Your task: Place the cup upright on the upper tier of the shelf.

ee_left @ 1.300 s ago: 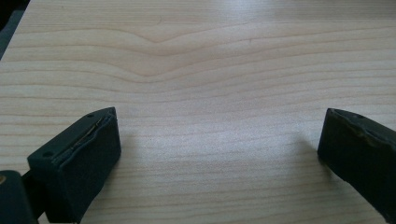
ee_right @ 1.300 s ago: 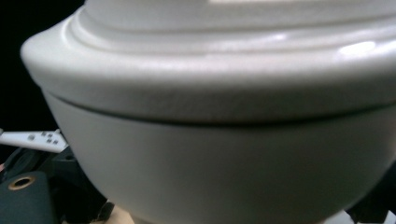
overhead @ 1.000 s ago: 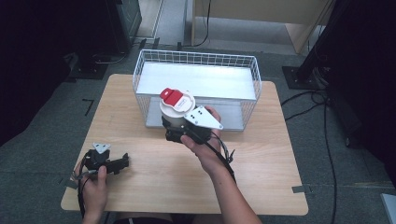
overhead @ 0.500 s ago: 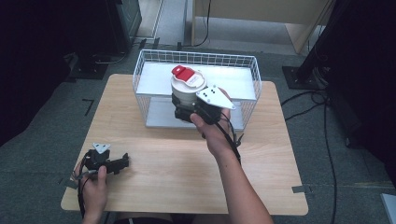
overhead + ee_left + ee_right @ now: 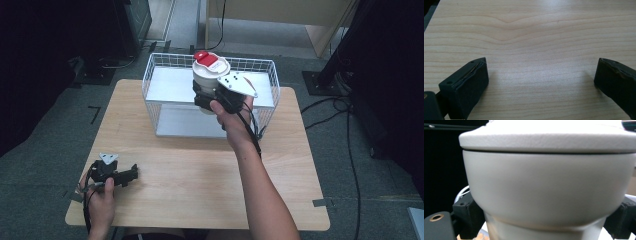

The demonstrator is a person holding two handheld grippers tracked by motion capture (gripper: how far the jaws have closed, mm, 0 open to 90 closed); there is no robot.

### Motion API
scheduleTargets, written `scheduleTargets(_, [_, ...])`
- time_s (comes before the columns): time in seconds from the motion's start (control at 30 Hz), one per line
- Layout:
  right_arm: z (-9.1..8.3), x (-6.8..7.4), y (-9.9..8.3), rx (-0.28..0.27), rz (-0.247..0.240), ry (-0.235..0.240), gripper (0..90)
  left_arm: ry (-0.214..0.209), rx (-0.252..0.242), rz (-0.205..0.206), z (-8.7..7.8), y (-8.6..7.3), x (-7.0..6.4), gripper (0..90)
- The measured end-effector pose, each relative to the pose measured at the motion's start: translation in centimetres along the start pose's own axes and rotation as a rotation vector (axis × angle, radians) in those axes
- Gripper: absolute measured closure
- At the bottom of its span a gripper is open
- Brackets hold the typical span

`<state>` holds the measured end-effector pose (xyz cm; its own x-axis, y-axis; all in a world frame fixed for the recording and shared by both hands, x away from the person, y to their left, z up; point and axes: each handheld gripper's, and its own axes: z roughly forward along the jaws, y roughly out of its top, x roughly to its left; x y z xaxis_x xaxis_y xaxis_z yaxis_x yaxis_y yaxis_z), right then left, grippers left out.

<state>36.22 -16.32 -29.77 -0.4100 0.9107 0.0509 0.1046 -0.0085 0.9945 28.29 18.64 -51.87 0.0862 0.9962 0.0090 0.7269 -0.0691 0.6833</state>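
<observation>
Fingers of right gripper (image 5: 205,97) clamp white cup (image 5: 549,187) above basket (image 5: 150,85).

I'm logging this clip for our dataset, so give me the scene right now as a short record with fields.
held object: white container with red-tabbed lid, upright
holder: right gripper, jaws clamped on its sides
position: above the wire basket
left gripper: jaws wide apart, nothing between them, low over the wooden table
</observation>
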Motion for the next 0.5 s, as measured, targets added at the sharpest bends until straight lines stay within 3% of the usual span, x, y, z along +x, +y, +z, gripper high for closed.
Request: scheduleTargets(0.5, [4.7, -2.6, 0.5, 0.031, 0.004, -0.102, 8.9, 0.000, -0.003, -0.002, 0.0, 0.0, 0.0, 0.0])
